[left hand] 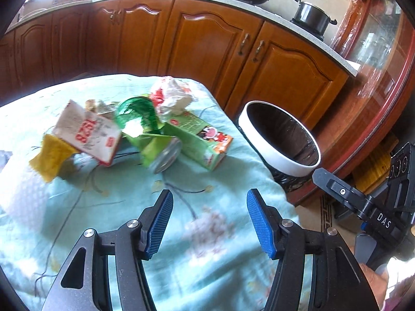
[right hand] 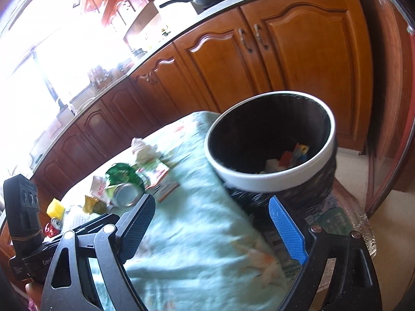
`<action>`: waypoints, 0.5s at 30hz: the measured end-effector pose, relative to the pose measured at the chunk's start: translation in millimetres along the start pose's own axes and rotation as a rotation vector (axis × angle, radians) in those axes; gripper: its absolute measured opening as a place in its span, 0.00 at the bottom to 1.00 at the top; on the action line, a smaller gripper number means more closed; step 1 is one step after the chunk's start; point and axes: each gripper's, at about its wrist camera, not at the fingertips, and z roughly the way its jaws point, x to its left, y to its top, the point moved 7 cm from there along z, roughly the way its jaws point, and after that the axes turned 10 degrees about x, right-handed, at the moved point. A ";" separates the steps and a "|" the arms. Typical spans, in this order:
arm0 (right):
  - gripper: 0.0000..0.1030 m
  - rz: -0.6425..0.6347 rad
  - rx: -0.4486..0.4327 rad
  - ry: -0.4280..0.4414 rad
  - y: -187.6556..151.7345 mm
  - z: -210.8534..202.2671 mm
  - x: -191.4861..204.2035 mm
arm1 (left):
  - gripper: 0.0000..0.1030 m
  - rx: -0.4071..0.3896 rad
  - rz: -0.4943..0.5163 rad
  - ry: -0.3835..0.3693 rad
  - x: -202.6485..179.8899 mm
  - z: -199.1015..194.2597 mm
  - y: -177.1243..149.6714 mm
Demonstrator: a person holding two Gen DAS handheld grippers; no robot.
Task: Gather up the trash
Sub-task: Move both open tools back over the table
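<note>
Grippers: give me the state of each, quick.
Left tool: open, nothing between its pads.
Right tool: open wide, holding nothing.

Bare mint-green tablecloth (left hand: 109, 223) lay open between the near table edge and the trash heap, giving a clear way in. The heap itself was crowded: a white carton (left hand: 88, 134), a tipped can (left hand: 166, 156) and a green juice box (left hand: 205, 142) lay packed together. Beside the table's right edge stood the white-rimmed bin (right hand: 269, 178), its mouth unobstructed from above. Wooden cabinets (left hand: 207, 46) closed off the far side.
</note>
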 end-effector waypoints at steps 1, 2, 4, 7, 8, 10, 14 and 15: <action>0.88 -0.007 0.003 0.005 -3.1 0.2 5.4 | 0.57 -0.007 -0.004 0.006 3.1 -5.9 -3.5; 0.88 -0.013 0.005 0.009 -5.4 0.8 10.5 | 0.57 -0.014 -0.008 0.012 6.4 -12.1 -7.3; 0.88 -0.031 0.012 0.018 -10.8 2.0 21.3 | 0.57 -0.025 -0.018 0.022 13.9 -23.4 -16.2; 0.88 -0.058 0.023 0.032 -18.2 5.7 37.8 | 0.57 -0.036 -0.042 0.034 27.7 -38.3 -26.8; 0.88 -0.066 0.025 0.036 -20.7 7.0 43.0 | 0.57 -0.039 -0.050 0.038 32.4 -42.8 -30.3; 0.88 -0.086 0.032 0.045 -26.0 10.0 53.9 | 0.57 -0.044 -0.067 0.047 42.0 -50.2 -35.6; 0.88 -0.116 0.048 0.064 -35.8 18.1 74.0 | 0.57 -0.055 -0.100 0.066 59.3 -68.0 -45.8; 0.88 -0.123 0.053 0.071 -38.3 20.3 79.5 | 0.57 -0.061 -0.107 0.073 63.5 -72.6 -47.9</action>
